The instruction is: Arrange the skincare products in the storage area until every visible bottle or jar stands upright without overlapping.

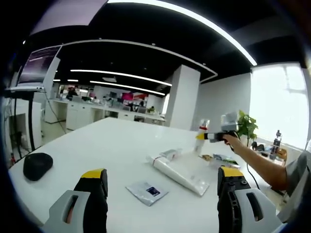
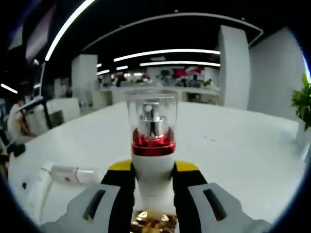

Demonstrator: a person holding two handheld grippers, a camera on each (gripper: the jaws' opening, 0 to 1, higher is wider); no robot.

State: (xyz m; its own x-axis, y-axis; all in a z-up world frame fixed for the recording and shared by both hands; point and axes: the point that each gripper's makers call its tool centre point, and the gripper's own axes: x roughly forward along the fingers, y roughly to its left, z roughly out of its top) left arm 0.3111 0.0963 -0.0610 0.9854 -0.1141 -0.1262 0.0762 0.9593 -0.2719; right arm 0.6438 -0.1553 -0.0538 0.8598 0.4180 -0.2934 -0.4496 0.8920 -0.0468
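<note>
My right gripper [image 2: 153, 175] is shut on a white bottle [image 2: 153, 145] with a red collar and a clear cap, held upright above the white table [image 2: 233, 155]. The left gripper view shows that same right gripper [image 1: 217, 136] from afar, carrying the bottle [image 1: 201, 133] over the table's far side. My left gripper [image 1: 163, 187] is open, with nothing between its jaws. Beyond it lie a long white tube [image 1: 177, 173], a small flat sachet [image 1: 147, 191] and a small tube [image 1: 171, 154]. Another white tube [image 2: 73, 174] lies at lower left in the right gripper view.
A black computer mouse [image 1: 37, 165] rests near the table's left edge [image 1: 63, 141]. A person's arm [image 1: 257, 162] reaches in from the right. Small packets [image 1: 219, 159] lie under that arm. A potted plant [image 1: 246, 127] stands behind. Desks and a monitor [image 1: 39, 65] fill the background.
</note>
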